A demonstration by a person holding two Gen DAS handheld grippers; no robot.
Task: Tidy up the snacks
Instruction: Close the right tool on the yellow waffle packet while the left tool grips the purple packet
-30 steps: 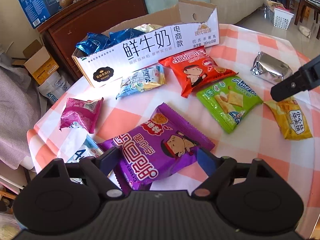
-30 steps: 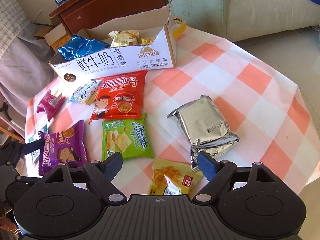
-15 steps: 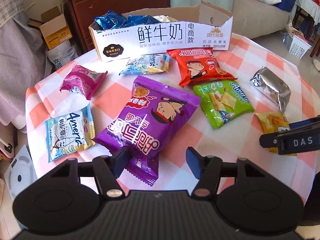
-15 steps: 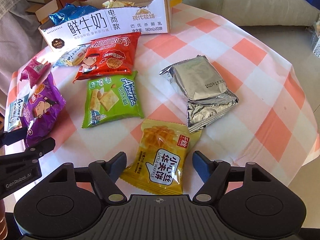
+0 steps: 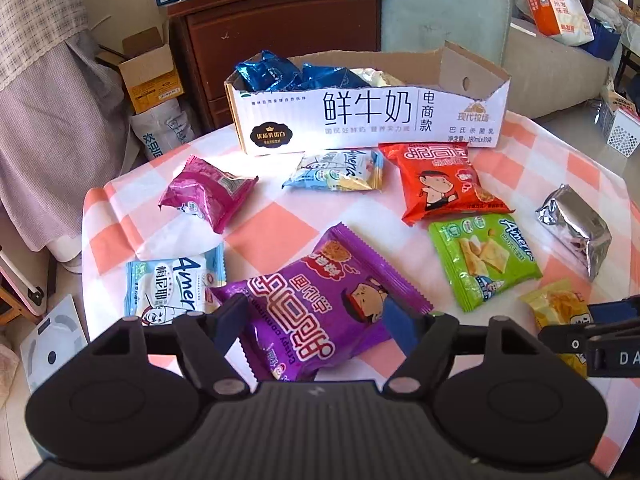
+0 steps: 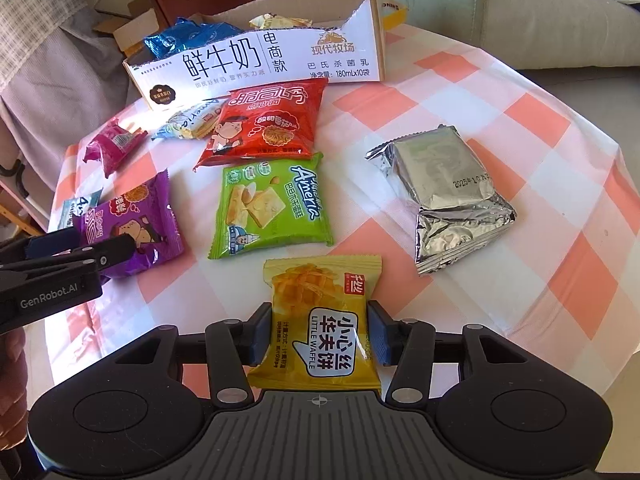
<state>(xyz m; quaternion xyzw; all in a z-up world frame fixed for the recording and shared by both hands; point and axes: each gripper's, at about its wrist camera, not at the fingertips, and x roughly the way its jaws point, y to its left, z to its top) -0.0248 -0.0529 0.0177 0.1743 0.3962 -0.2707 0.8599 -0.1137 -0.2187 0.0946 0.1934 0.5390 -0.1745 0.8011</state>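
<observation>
Several snack packets lie on the checked tablecloth in front of a cut-open white milk carton box (image 5: pixel 368 120) that holds blue packets. My left gripper (image 5: pixel 316 320) is open, its fingers on either side of the purple packet (image 5: pixel 320 308), which still lies on the table. My right gripper (image 6: pixel 318 334) has closed its pads against both sides of the yellow waffle packet (image 6: pixel 320 332). The left gripper also shows in the right wrist view (image 6: pixel 80 256), over the purple packet (image 6: pixel 132 224).
Red (image 5: pixel 444 180), green (image 5: pixel 484 260), silver (image 5: pixel 576 228), magenta (image 5: pixel 208 196) and two light blue packets (image 5: pixel 336 170) (image 5: pixel 172 292) lie around. The table edge drops off on the left; a dark cabinet (image 5: pixel 276 32) and sofa stand behind.
Both grippers moved lower and forward. The right gripper's fingers closed in on the yellow waffle packet. The left gripper's fingers now straddle the purple packet.
</observation>
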